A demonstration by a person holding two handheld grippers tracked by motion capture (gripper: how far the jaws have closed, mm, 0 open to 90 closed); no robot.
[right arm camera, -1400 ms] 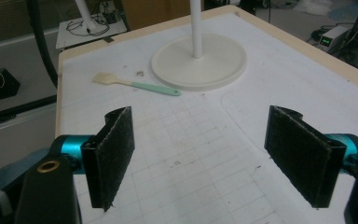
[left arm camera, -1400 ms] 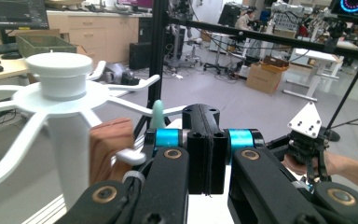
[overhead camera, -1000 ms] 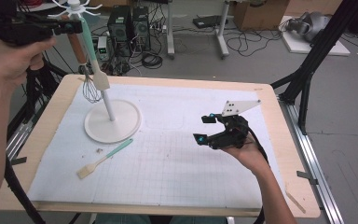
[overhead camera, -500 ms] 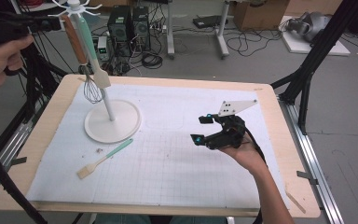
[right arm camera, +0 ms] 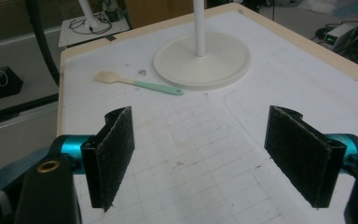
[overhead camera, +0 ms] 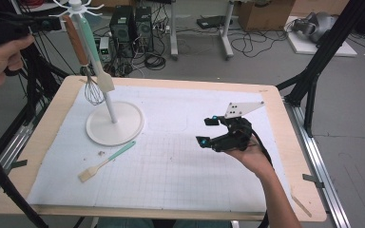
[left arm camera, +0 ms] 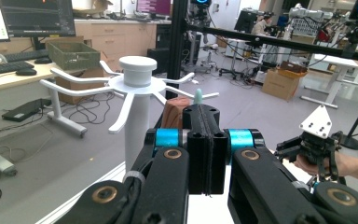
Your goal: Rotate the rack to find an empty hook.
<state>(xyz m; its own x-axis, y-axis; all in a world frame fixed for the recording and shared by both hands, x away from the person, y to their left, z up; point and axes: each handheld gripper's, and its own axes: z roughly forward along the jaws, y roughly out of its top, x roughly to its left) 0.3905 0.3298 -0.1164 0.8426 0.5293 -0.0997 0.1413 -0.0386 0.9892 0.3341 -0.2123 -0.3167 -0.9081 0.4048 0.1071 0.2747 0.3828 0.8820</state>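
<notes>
I kept L gripper (left arm camera: 204, 135) jaws shut & empty up by the rack (overhead camera: 78, 6) top, just off the hung whisk (overhead camera: 93, 90) & spatula (overhead camera: 105, 81), while R gripper (right arm camera: 213, 156) jaws stood wide open over the desk (overhead camera: 285, 142), ready for the loose spatula (overhead camera: 107, 160) lying by the rack's base.

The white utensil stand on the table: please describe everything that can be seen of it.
The utensil stand looks like white plastic: a round flat base on the white mat, a thin upright pole, and a capped top with curved hook arms spreading outward. A whisk with a brown handle and a spatula with a mint-green handle hang from its hooks beside the pole. The stand is upright near the table's far left corner.
</notes>
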